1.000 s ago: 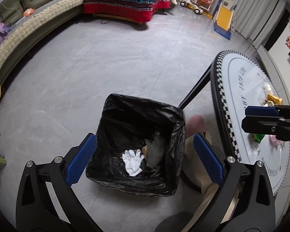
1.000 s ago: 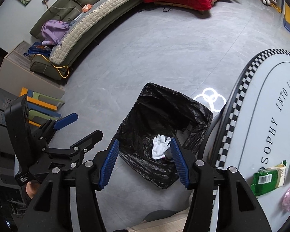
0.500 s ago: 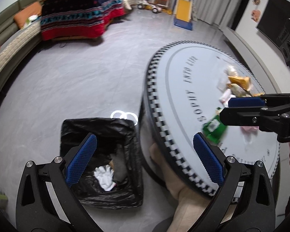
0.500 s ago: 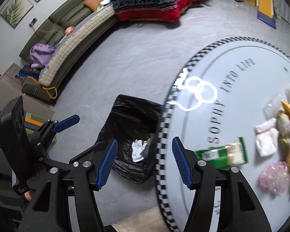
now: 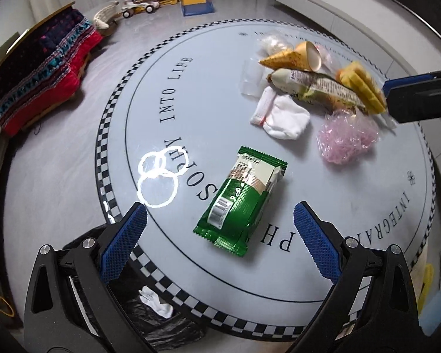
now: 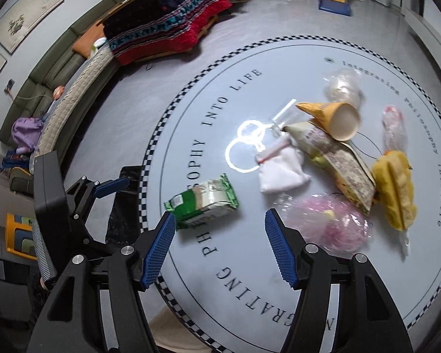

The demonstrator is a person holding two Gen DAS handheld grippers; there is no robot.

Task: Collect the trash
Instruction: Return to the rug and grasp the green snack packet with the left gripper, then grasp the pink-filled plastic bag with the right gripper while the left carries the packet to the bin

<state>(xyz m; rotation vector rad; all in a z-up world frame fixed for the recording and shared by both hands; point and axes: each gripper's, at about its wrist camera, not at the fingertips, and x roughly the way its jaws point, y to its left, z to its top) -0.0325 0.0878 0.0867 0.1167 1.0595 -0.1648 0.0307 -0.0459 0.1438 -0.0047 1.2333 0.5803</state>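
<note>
Nearest, below the counter's checkered edge, the black-lined trash bin (image 5: 150,317) already holds a white glove (image 5: 157,301), so at least one piece looks collected; how much else lies in it cannot be told. Above the round counter (image 5: 191,111) both tongs stand apart with nothing between them: the left tongs (image 5: 220,235) gape over the near rim, and the right tongs (image 6: 219,247) have just been opening, empty. Just ahead of both lies the green snack wrapper (image 5: 241,203), the closest piece and, in my judgement, the likeliest next pick. Beyond it sit a crumpled white glove (image 5: 280,116) and a wad of pink plastic wrap (image 5: 348,135), near each other. Farther back, bunched together, are a printed food wrapper (image 5: 314,86), a yellow corrugated package (image 5: 361,86), a paper cone (image 5: 297,57), a clear plastic cup (image 5: 251,78) and a clear bag (image 6: 342,86). Most of the collecting appears left to do.
</note>
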